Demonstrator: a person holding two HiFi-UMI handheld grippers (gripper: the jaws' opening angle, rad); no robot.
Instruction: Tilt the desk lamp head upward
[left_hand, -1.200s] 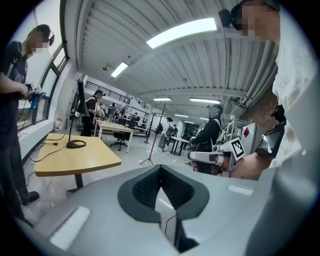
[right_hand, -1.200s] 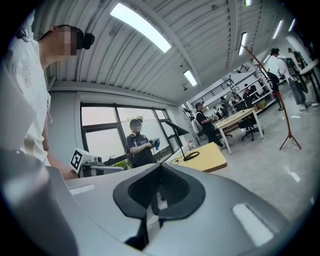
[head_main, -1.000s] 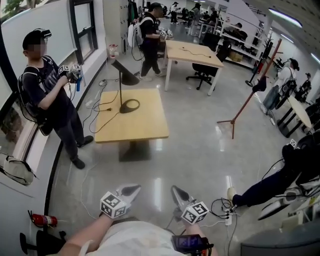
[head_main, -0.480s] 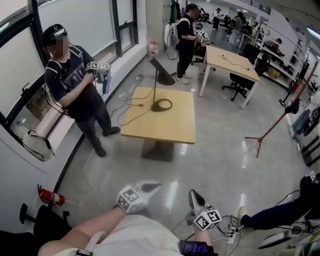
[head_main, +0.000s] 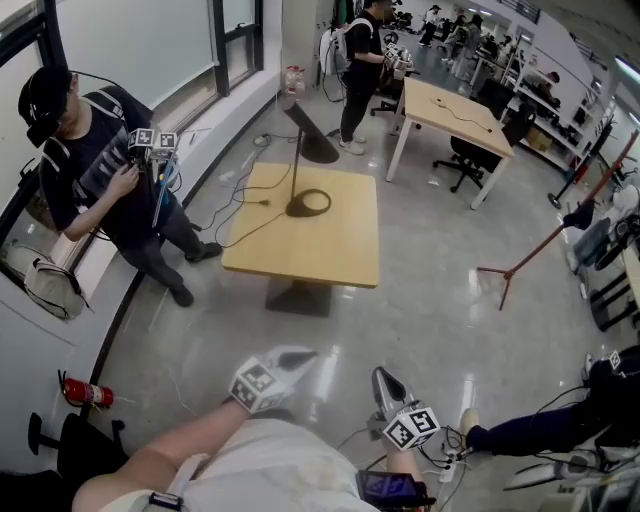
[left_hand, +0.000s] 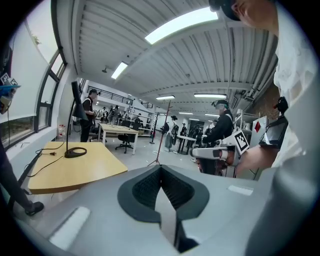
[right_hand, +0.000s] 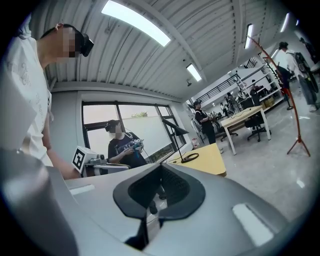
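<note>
Across the shiny floor (head_main: 420, 280), a wooden counter (head_main: 320, 250) with the desk lamp (head_main: 311, 140) on it, toward the far edge. Ring-shaped base (head_main: 292, 208) flat on the wood, thin pole straight up from it, flat dark head at the top, slanted rather than level. Black cord (head_main: 240, 218) trailing from the base over the counter and off its left side.

Well apart from that counter, low at the bottom of the head view: left gripper (head_main: 298, 357) and right gripper (head_main: 384, 379), side by side, each with its marker cube, both aimed forward across the floor. Nothing touched by either. Left fingers (left_hand: 145, 187) clenched together, nothing between them. Right fingers (right_hand: 180, 190) likewise pressed shut and empty.

Along the left gripper: lamp off to the left, near corner of the counter ahead. Along the right gripper: lamp and counter just right of centre, in front of the big window (right_hand: 130, 120).

Left of the counter, by that window, a person (head_main: 100, 170) in dark clothes with a pair of grippers at the chest. Another person (head_main: 360, 55) beyond the lamp, beside a second counter (head_main: 450, 105) with white legs. Red fire extinguisher (head_main: 85, 392) on the floor by the wall, lower left. Reddish tripod stand (head_main: 540, 245) off to the right
</note>
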